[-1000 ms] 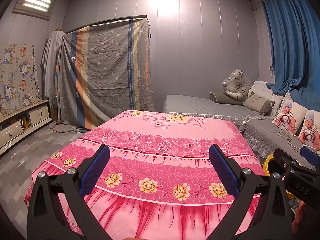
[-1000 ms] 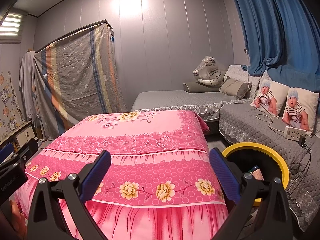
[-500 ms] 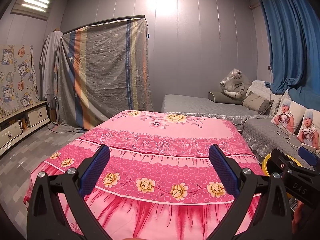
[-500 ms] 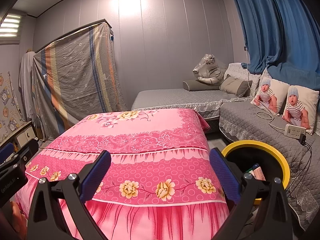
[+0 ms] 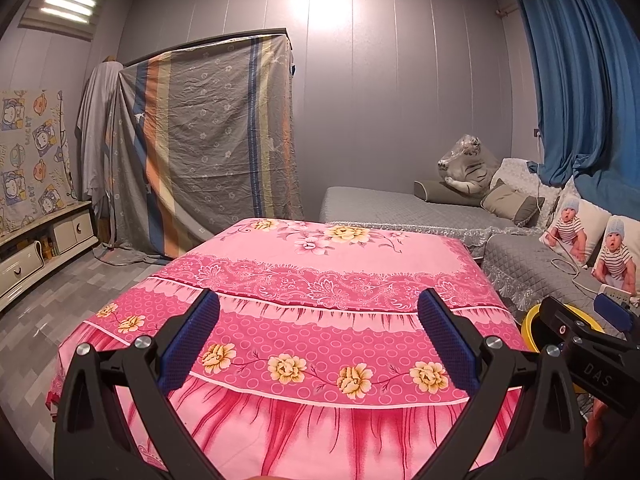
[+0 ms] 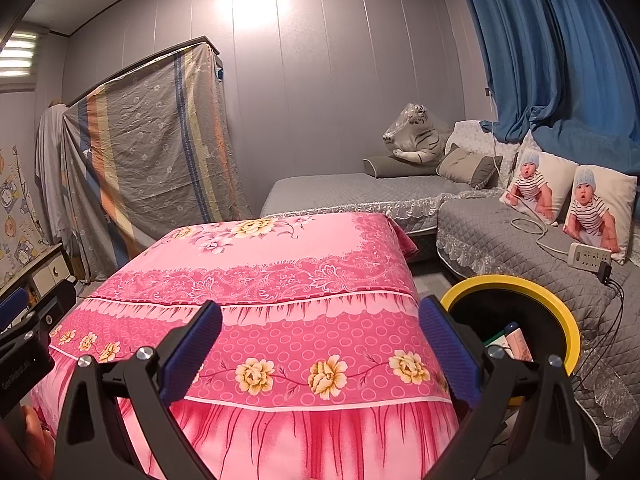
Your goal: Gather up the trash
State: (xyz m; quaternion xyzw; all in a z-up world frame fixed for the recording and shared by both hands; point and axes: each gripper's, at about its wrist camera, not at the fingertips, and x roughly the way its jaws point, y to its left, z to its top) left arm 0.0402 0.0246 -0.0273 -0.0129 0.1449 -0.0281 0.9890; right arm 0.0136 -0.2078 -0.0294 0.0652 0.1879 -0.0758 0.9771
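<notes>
A black bin with a yellow rim (image 6: 516, 284) stands on the floor right of the table; several pieces of trash (image 6: 516, 340) lie inside it. Its rim also shows in the left wrist view (image 5: 530, 320). The table under a pink flowered cloth (image 5: 320, 280) carries no loose items that I can see. My left gripper (image 5: 318, 344) is open and empty above the table's near edge. My right gripper (image 6: 320, 350) is open and empty, near the table's right front corner, beside the bin. The right gripper's body also shows at the right edge of the left wrist view (image 5: 592, 344).
A grey sofa (image 6: 500, 236) with cushions, a power strip (image 6: 590, 255) and a toy tiger (image 6: 416, 136) runs along the right and back. A striped sheet covers a wardrobe (image 5: 208, 140) at the back left. A low cabinet (image 5: 36, 248) stands at left.
Both grippers have drifted slightly; the view shifts a little down and back. Both stay open and empty.
</notes>
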